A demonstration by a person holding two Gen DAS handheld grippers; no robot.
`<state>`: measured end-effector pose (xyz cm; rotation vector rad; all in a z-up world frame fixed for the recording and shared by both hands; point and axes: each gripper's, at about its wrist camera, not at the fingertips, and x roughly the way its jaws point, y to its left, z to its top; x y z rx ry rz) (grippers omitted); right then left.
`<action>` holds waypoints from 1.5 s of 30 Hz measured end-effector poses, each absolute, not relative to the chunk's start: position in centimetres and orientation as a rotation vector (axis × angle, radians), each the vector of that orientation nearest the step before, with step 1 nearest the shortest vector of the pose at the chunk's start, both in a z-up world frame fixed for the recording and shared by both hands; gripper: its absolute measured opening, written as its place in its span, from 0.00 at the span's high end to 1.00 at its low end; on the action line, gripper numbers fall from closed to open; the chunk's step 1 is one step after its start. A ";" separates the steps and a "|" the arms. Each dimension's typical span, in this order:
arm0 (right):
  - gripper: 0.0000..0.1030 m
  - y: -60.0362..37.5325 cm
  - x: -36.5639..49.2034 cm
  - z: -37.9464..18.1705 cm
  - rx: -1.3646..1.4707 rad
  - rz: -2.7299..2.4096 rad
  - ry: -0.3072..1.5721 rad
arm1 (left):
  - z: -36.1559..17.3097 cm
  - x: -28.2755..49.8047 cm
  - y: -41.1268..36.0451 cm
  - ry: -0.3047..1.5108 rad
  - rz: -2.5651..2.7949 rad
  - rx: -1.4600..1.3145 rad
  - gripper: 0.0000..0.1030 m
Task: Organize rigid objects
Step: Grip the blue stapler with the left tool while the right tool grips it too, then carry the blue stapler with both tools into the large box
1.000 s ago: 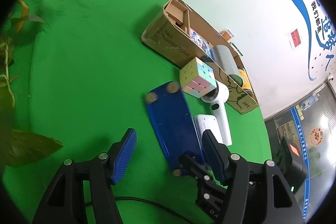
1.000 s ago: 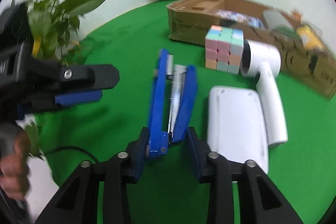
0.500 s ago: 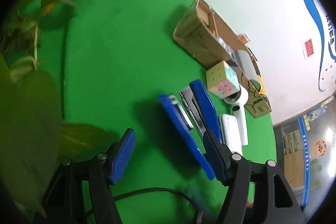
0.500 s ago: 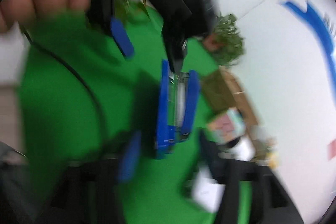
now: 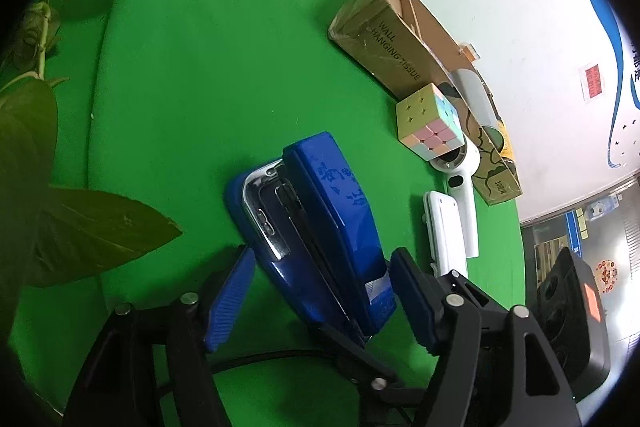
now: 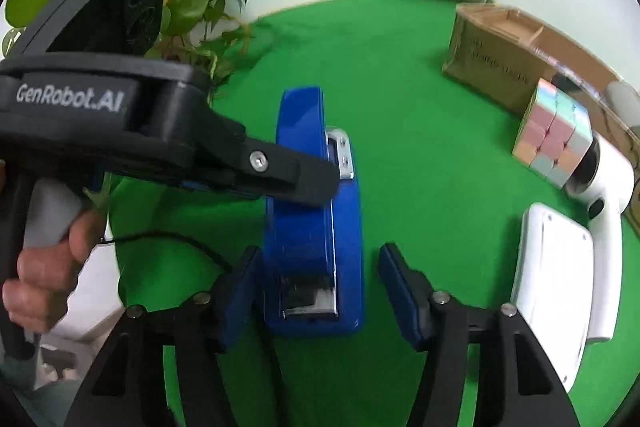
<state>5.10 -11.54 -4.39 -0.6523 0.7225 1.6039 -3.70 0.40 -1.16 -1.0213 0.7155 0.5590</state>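
Both wrist views look close, low, sharing the stapler [image 5: 320, 227] [image 6: 316, 227].

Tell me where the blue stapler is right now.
The blue stapler lies on the green cloth between the open right claw fingers in the right wrist view, left of the white scale.

stapler [image 6: 316, 227] mid-body hidden behind left gripper [image 5: 320, 301] arm, right view | white flat device [image 6: 552, 291] partly behind right gripper [image 6: 320, 291] finger | cardboard box [image 6: 500, 59] contents blurred, unidentifiable | box far end cut by frame edge | wall sign [image 5: 591, 83] text too small
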 end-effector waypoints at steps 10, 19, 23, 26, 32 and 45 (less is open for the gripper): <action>0.52 -11.1 6.8 -4.1 -0.490 1.470 0.944 | -0.8 -2.2 0.2 0.771 0.578 -0.961 0.21; 0.52 -10.7 8.4 -3.9 -0.389 1.442 1.051 | -1.1 -0.9 0.5 0.777 0.501 -0.962 0.37; 0.53 -12.4 7.5 -2.1 -0.365 1.436 0.987 | -0.2 -0.6 0.6 0.749 0.483 -0.952 0.37; 0.53 -12.6 7.9 -0.1 -0.348 1.421 0.928 | 1.8 0.4 0.6 0.733 0.466 -0.893 0.38; 0.65 -11.1 10.6 4.0 -0.300 1.374 0.836 | 5.5 4.4 2.4 0.702 0.399 -0.799 0.41; 0.75 -10.4 16.6 8.4 -0.204 1.323 0.796 | 9.9 9.9 4.4 0.637 0.316 -0.742 0.44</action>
